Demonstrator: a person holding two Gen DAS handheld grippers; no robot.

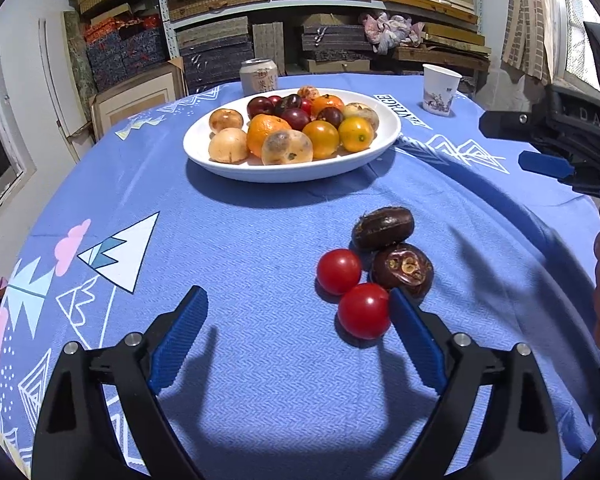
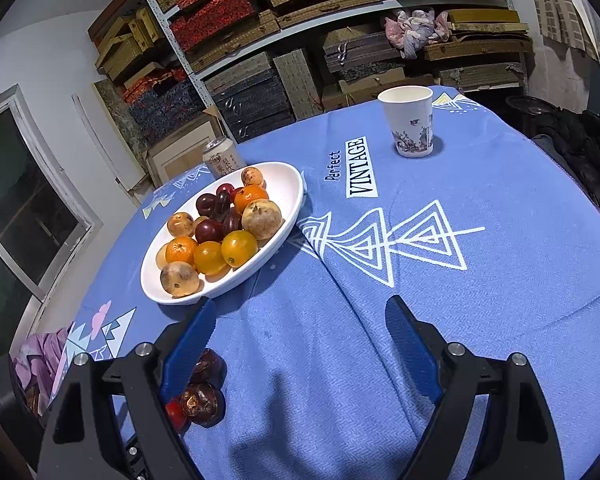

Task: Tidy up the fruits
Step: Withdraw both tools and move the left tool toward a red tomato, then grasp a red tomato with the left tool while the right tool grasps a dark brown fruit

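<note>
A white oval plate (image 1: 204, 158) (image 2: 288, 212) holds several fruits: oranges, yellow tomatoes, dark plums and brown-spotted round fruits. On the blue tablecloth lie two red cherry tomatoes (image 1: 339, 271) (image 1: 364, 311) and two dark brown wrinkled fruits (image 1: 383, 227) (image 1: 402, 270). My left gripper (image 1: 298, 312) is open and empty; its right fingertip touches or nearly touches the nearer tomato. My right gripper (image 2: 300, 316) is open and empty above bare cloth; the dark fruits (image 2: 202, 400) lie beside its left finger. It also shows at the right edge of the left wrist view (image 1: 548, 164).
A drink can (image 1: 259, 75) (image 2: 222, 156) stands behind the plate. A paper cup (image 1: 440, 89) (image 2: 410, 120) stands at the far right of the table. Shelves with stacked boxes fill the background. The round table's edge curves away on both sides.
</note>
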